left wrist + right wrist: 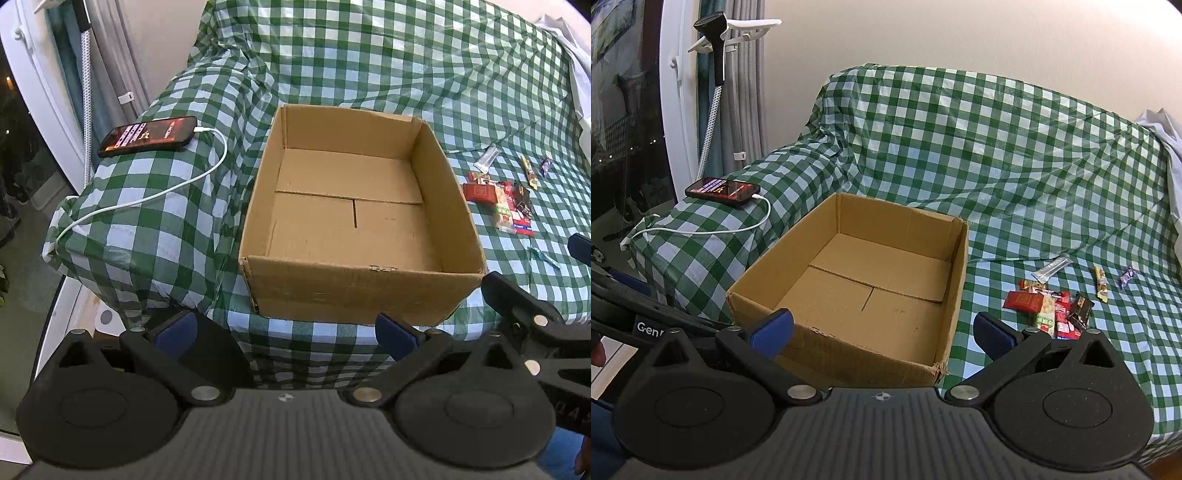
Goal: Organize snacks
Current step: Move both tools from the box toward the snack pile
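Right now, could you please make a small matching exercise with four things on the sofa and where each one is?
Things:
1. cardboard box
2. phone
3. red packet
4. purple candy

Places or states:
A. lying on the armrest, cable plugged in
B. farthest to the right among the snacks
C. open and empty, on the seat
D. in the snack pile, nearest to the box

Pairs: 1-C, 2-A, 3-D, 4-B
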A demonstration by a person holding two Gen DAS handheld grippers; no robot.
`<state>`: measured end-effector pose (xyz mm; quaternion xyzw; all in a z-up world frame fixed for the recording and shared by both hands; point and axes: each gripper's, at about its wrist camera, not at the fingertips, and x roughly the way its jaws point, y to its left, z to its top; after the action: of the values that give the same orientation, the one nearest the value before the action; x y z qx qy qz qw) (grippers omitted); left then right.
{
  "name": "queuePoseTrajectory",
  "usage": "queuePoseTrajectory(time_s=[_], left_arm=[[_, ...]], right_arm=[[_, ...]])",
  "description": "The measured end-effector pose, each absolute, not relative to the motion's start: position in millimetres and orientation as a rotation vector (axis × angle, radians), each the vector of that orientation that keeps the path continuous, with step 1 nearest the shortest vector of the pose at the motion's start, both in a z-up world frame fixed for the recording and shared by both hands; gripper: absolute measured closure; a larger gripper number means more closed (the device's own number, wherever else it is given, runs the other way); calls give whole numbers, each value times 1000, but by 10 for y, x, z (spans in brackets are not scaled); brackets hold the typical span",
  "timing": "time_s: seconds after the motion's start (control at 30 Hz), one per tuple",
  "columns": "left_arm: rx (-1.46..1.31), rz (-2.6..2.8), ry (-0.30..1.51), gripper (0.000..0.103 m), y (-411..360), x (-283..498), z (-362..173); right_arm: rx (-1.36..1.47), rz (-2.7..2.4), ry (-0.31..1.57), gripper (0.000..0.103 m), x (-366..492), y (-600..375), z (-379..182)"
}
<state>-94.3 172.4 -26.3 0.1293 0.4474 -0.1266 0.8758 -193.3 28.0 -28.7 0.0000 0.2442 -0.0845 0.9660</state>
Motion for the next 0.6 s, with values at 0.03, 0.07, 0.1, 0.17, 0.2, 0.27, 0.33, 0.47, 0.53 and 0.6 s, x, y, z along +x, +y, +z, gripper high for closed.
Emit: queuePoseTrajectory(time_s=[0.03,0.07,0.1,0.17,0.2,0.27,0.33,0.47,0.53,0.6], left_arm=[[275,-265,934,0,1716,-942,-270],[280,-264,935,0,1705,-939,-275],[285,-264,936,0,1690,-937,-280],[294,-264,940,0,1668,-931,-293],[298,-264,942,0,1661,-926,-303],[305,-264,948,0,1641,-920,-319],[312,-262,952,0,1619,-913,-334],[328,-257,963,0,1563,-884,-356],[335,-255,969,0,1522,-865,-365],[345,-255,973,0,1470,-849,-372]], right_arm=[[14,-160,497,0,-1959,253,-301],[38,-138,493,0,-2000,202,-306],[58,-118,486,0,-2041,165,-316],[90,-89,477,0,-2083,100,-328],[115,-64,478,0,-2114,37,-323],[129,-60,482,0,-2123,14,-335],[120,-87,486,0,-2086,37,-360],[118,-130,498,0,-1989,2,-420],[133,-135,497,0,-1980,-28,-443],[150,-143,496,0,-1974,-78,-469]])
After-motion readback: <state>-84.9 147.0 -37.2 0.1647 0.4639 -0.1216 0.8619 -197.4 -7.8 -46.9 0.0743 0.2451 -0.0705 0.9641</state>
